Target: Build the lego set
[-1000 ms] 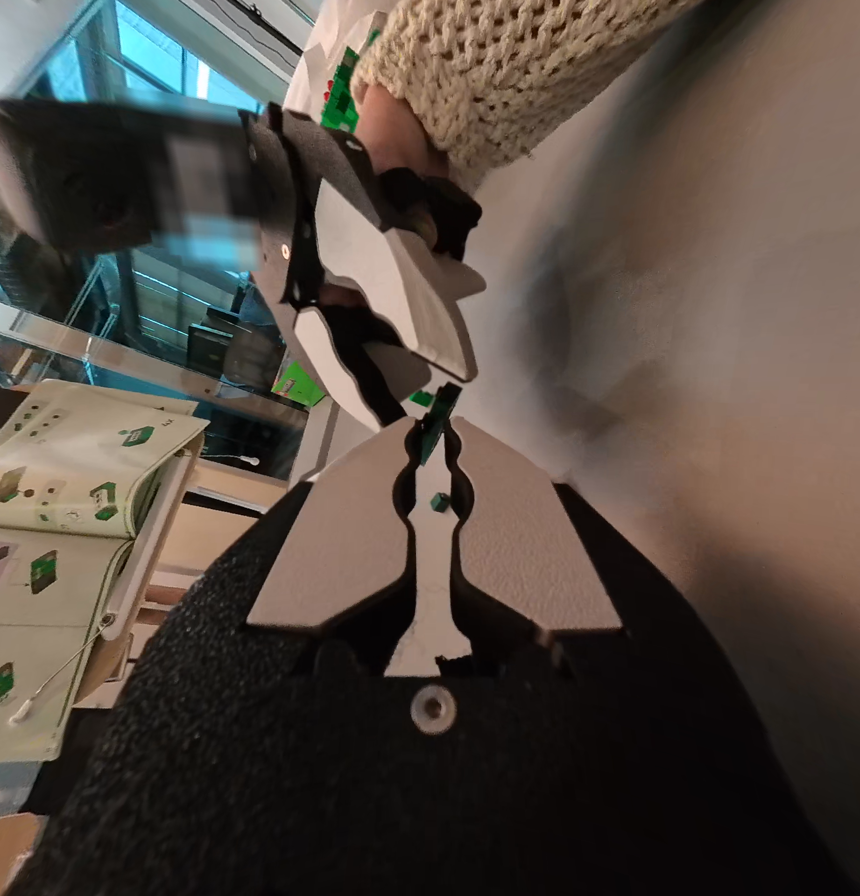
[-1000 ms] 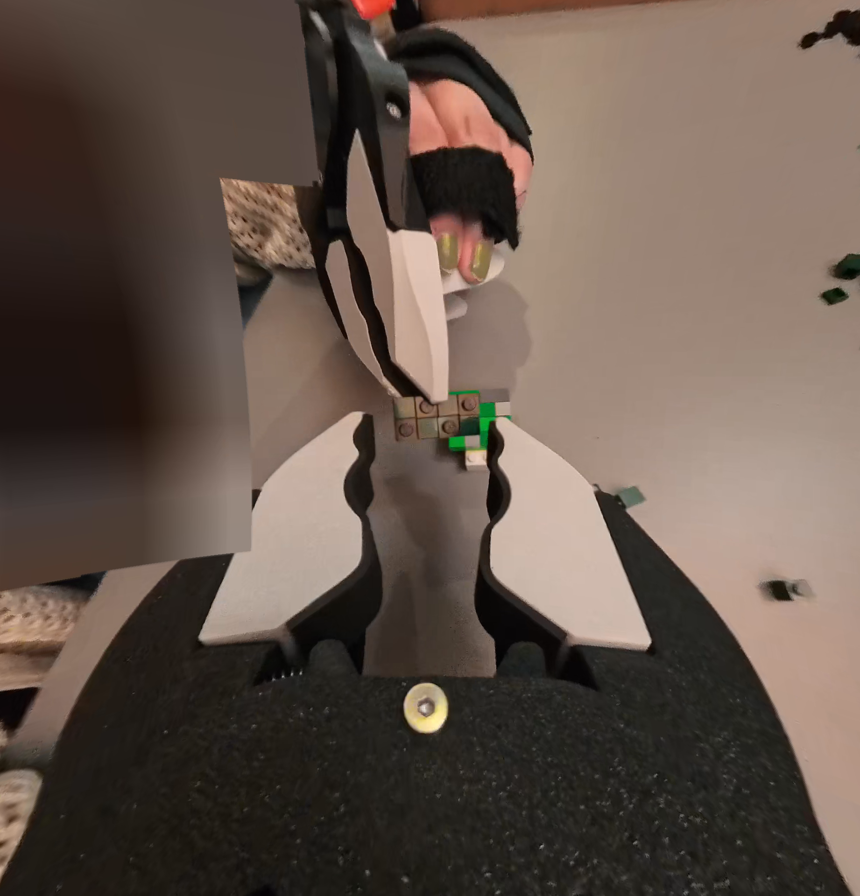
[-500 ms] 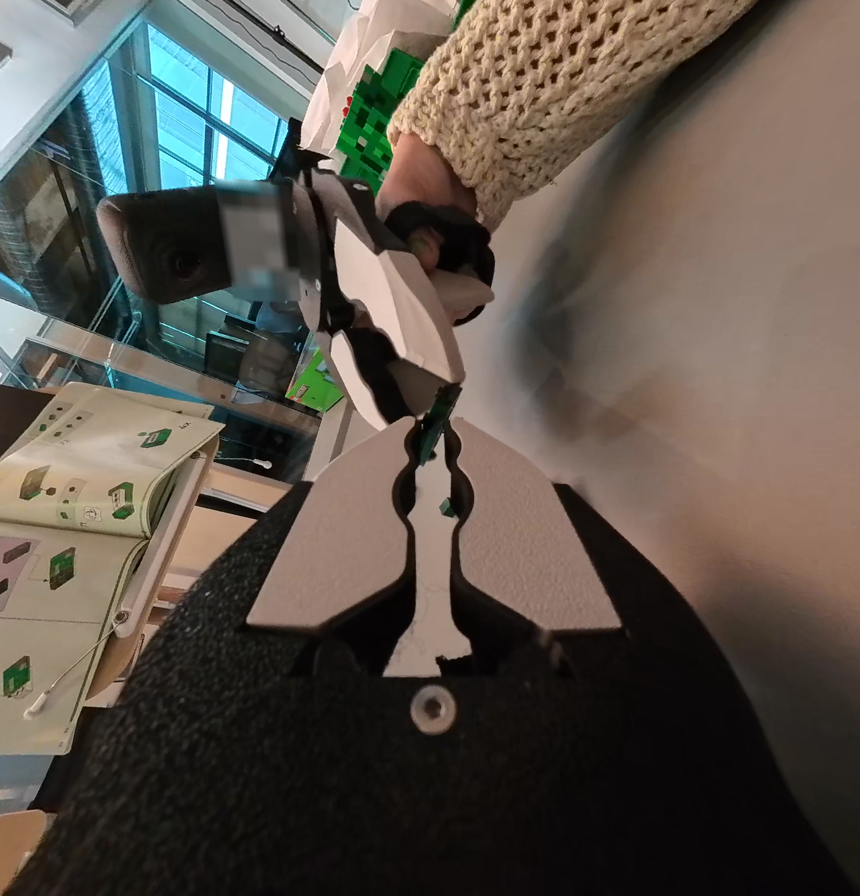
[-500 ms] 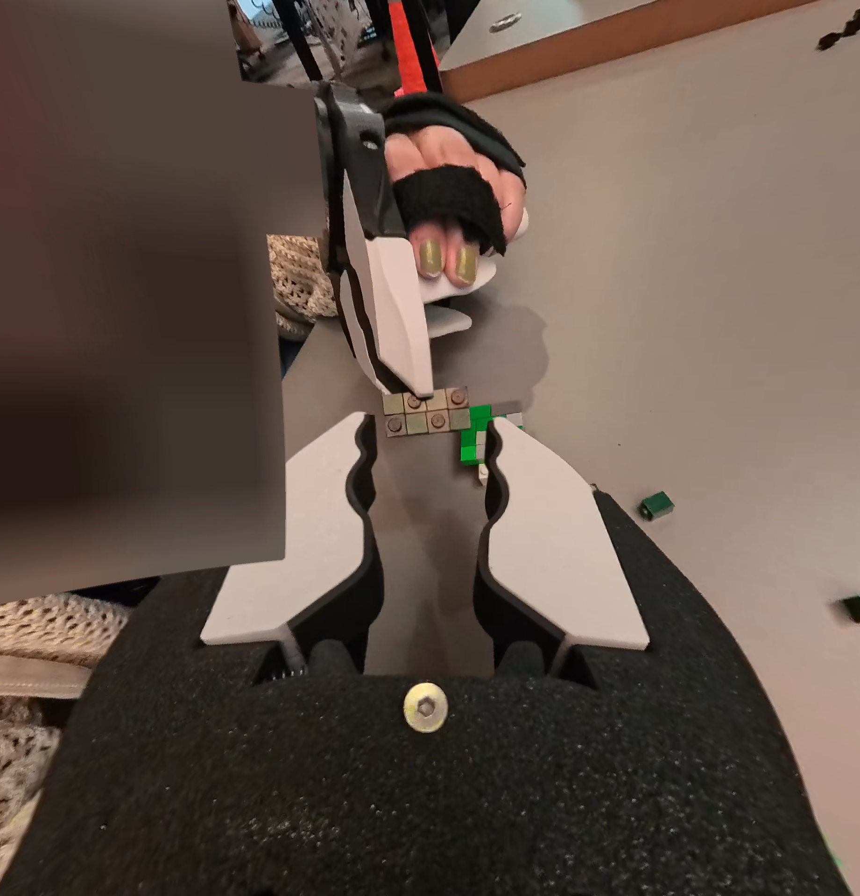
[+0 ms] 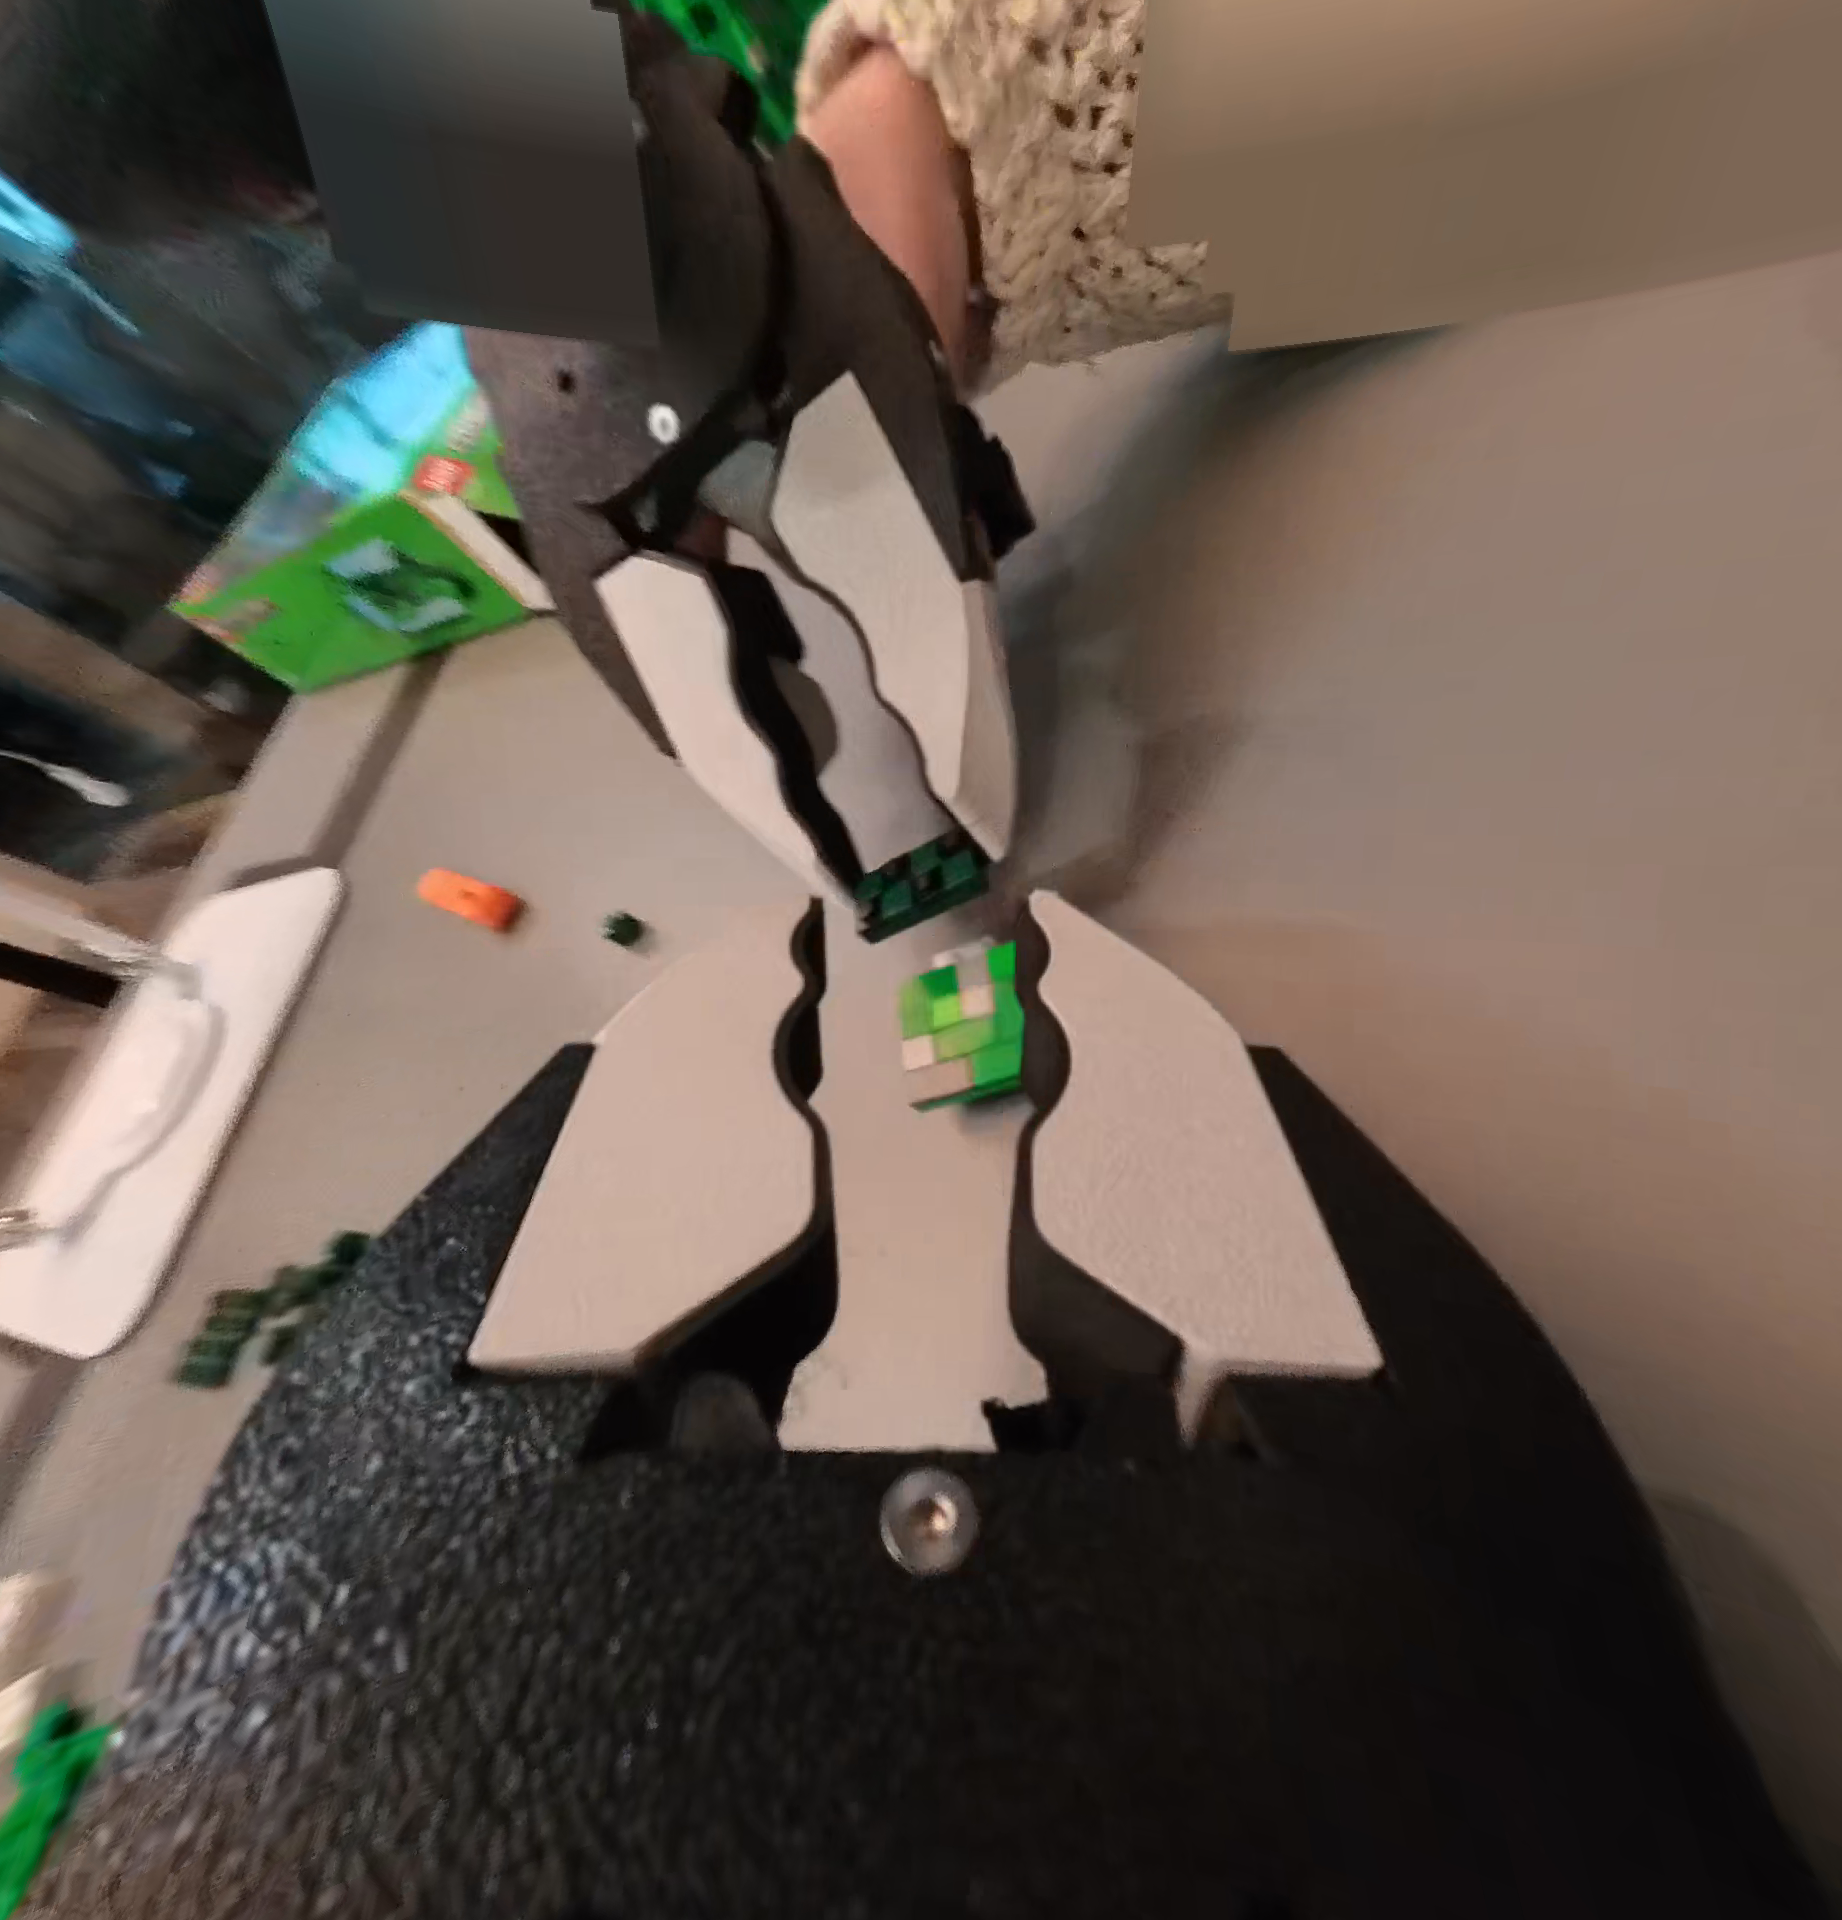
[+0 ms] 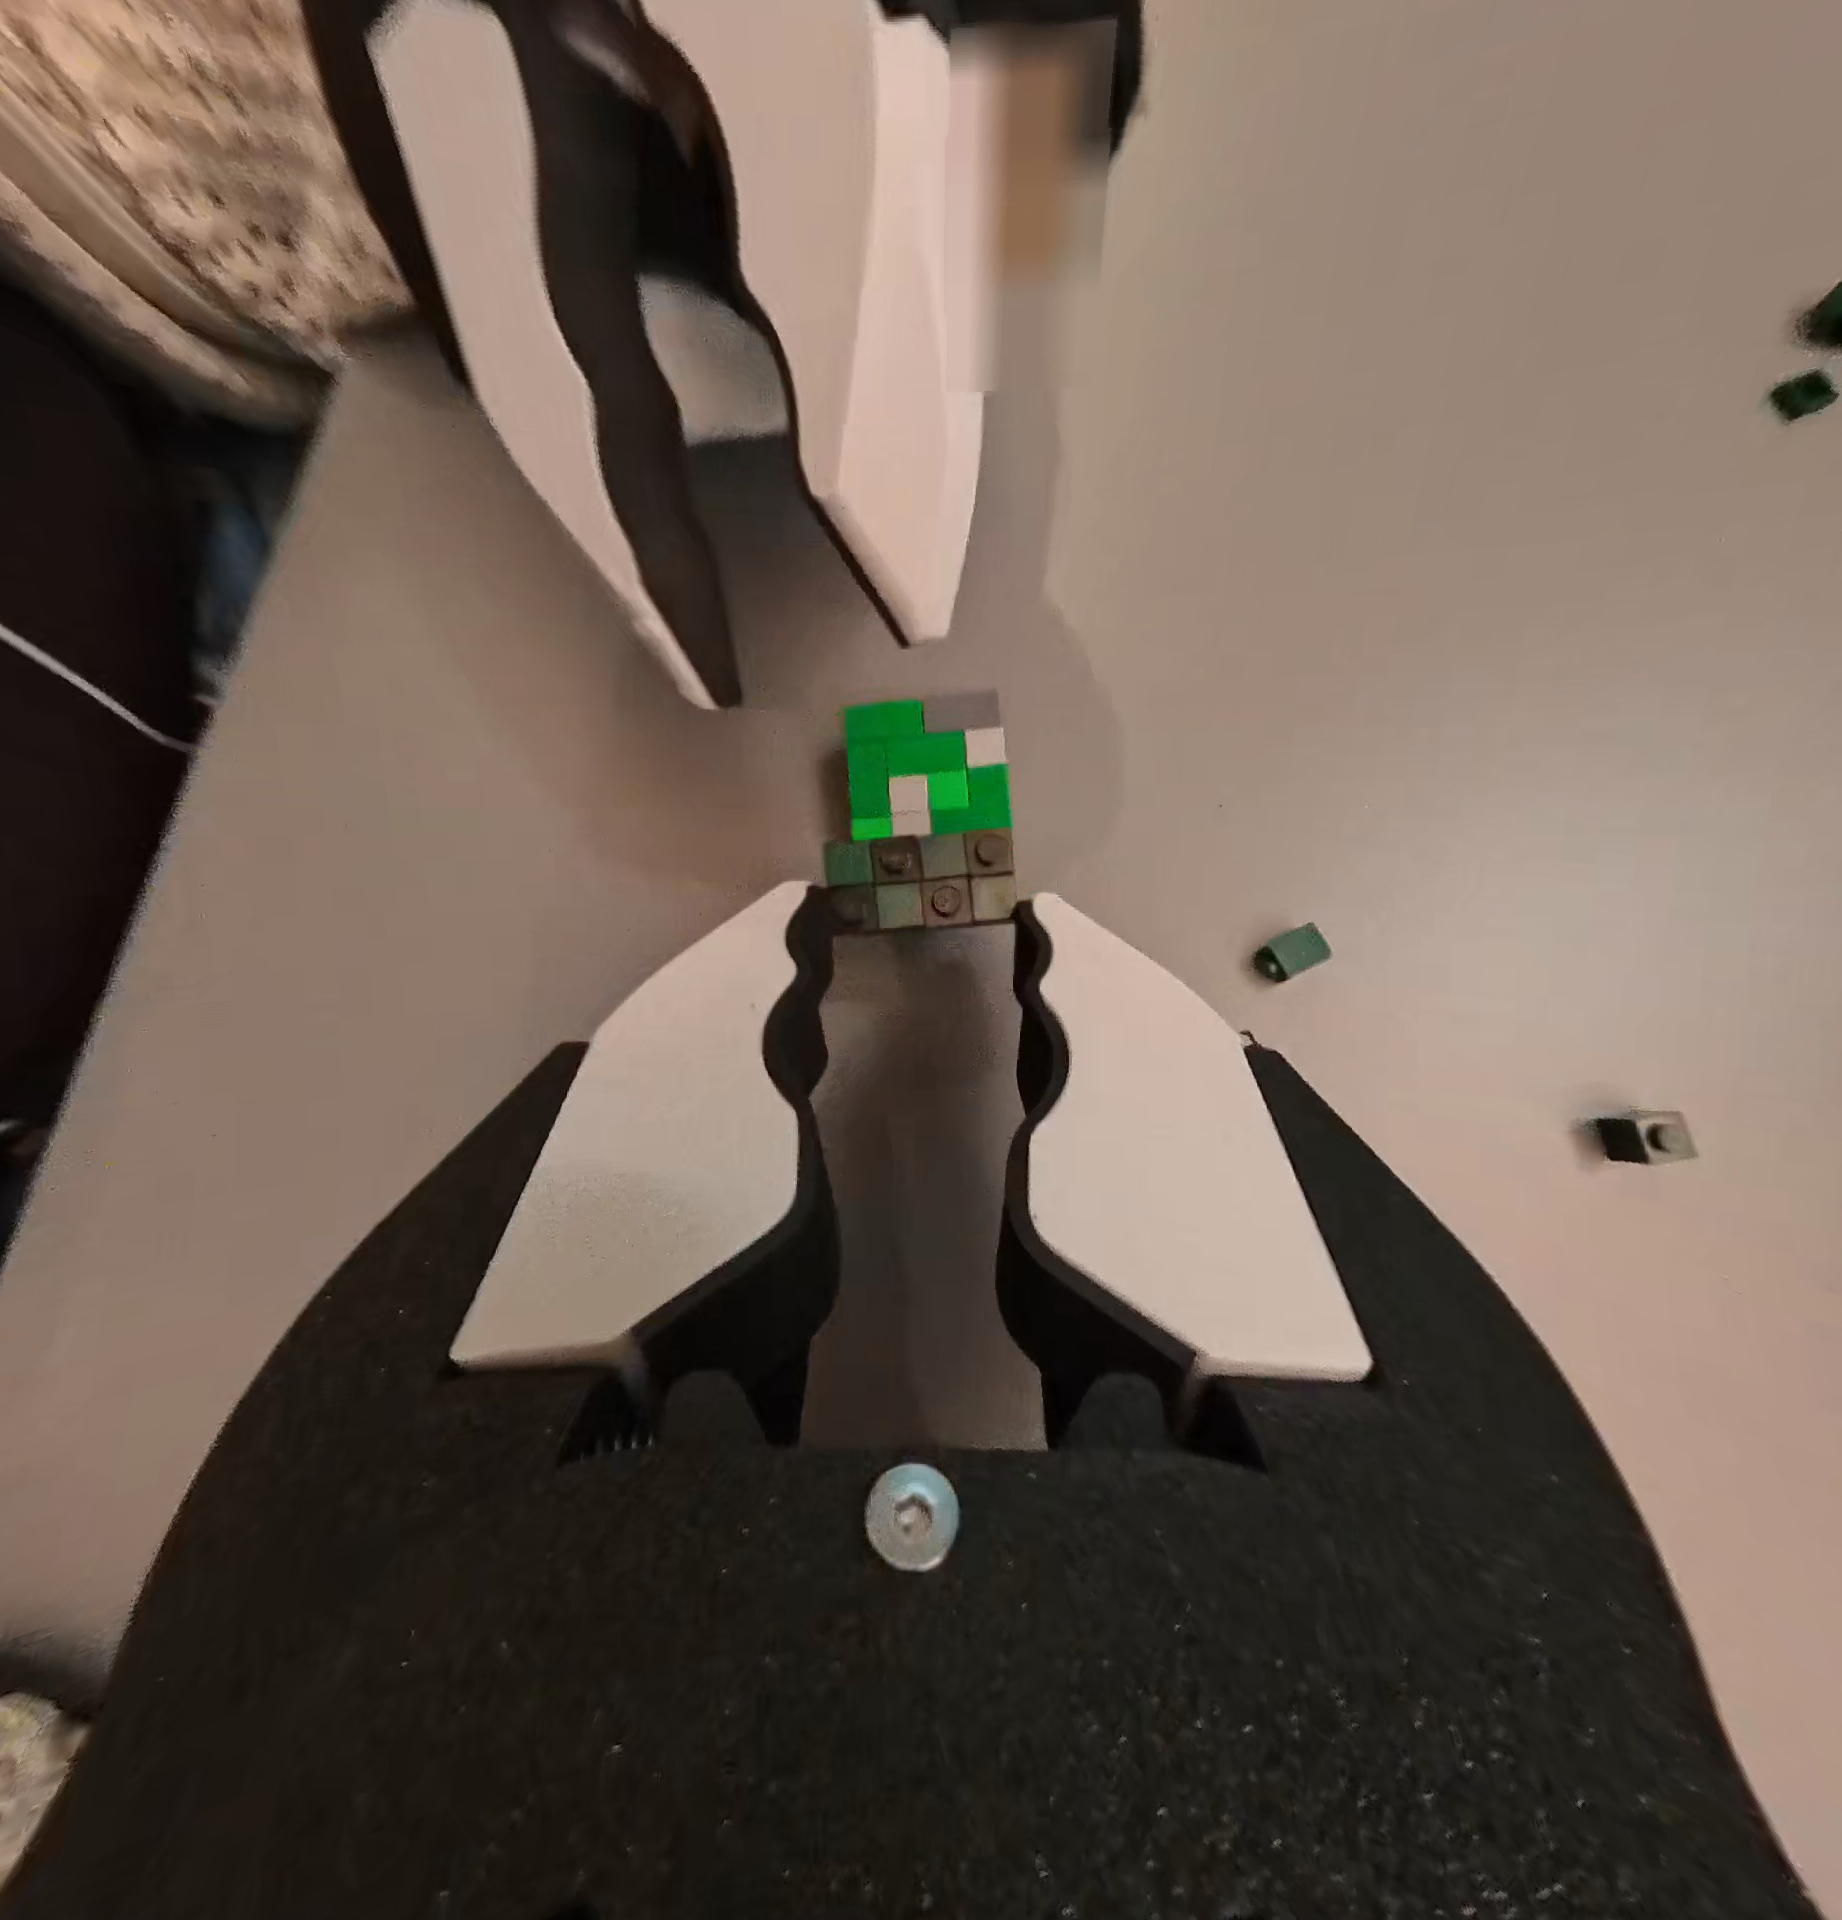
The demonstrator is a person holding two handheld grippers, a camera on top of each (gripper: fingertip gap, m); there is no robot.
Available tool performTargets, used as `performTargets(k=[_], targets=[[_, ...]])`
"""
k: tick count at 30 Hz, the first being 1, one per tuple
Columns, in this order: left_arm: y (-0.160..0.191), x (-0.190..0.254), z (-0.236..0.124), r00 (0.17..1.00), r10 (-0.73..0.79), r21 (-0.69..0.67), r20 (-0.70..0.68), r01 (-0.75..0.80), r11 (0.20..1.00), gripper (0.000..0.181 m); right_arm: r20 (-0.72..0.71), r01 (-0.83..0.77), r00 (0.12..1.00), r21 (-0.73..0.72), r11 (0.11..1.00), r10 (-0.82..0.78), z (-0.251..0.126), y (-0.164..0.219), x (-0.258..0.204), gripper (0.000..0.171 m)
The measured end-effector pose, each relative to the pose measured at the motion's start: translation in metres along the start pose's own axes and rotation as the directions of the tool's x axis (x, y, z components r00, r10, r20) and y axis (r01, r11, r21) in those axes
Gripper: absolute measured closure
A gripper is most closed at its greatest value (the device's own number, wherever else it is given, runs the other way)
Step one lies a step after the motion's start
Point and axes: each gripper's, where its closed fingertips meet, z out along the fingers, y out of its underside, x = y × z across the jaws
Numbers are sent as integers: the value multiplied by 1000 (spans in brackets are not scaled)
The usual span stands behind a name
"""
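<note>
- Right gripper (image 6: 922, 904): jaws closed on the dark-green studded plate (image 6: 922, 883) of the lego assembly, held at its two ends above the grey tabletop (image 6: 1416, 623).
- Bright-green-and-white block (image 6: 922, 769) sat on the far side of that plate.
- Left gripper (image 5: 922, 914): jaws open, empty, the block between its fingertips.
- Loose dark-green bricks (image 6: 1291, 951) lay on the tabletop right of the assembly; an orange piece (image 5: 470, 899) left of it.

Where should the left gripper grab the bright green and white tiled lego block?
Probably pinch the bright green and white tiled lego block across its flat side faces, coming from the end opposite the dark green studded plate that the right gripper holds. The open left gripper straddles it there.
</note>
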Motion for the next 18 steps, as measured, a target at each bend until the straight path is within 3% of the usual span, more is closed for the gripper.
performTargets(k=[8,18], targets=[[5,24,18,984,49,-45,-173,-58,997,136,-61,35,997,-102,994,-41,10,8,3,138],[18,22,30,980,26,-135,-199,-54,989,135,-85,35,995,-146,989,-48,15,11,5,138]])
